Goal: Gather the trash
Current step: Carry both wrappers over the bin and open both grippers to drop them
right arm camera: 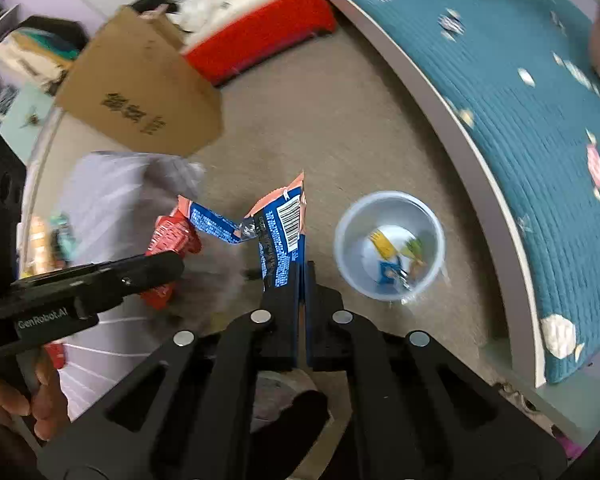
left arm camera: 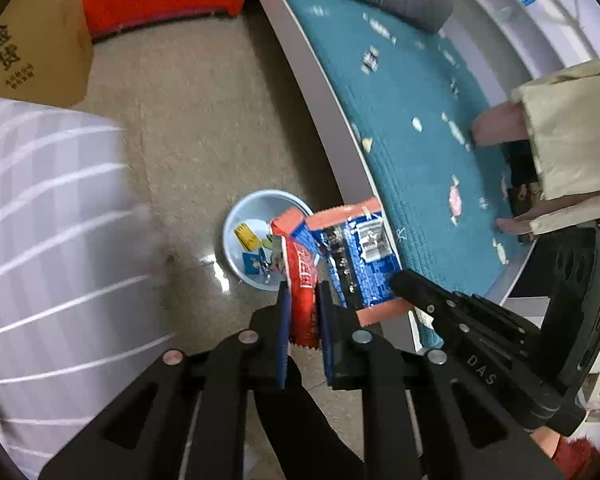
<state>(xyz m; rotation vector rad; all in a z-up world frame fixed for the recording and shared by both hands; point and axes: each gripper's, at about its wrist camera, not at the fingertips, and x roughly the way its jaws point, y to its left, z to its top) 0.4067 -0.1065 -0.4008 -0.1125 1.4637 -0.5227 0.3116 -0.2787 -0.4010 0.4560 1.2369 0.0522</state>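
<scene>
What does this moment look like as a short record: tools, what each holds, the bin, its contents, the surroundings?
left tool: shut on red wrapper
right tool: shut on blue wrapper
bin: pale blue, on the floor beside the bed
bin contents: a few small wrappers, yellow and blue among them
nearby: cardboard box, red box

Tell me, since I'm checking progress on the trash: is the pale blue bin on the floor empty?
No. In the right wrist view the pale blue bin already holds several small wrappers, yellow, blue and green, on its bottom.
</scene>
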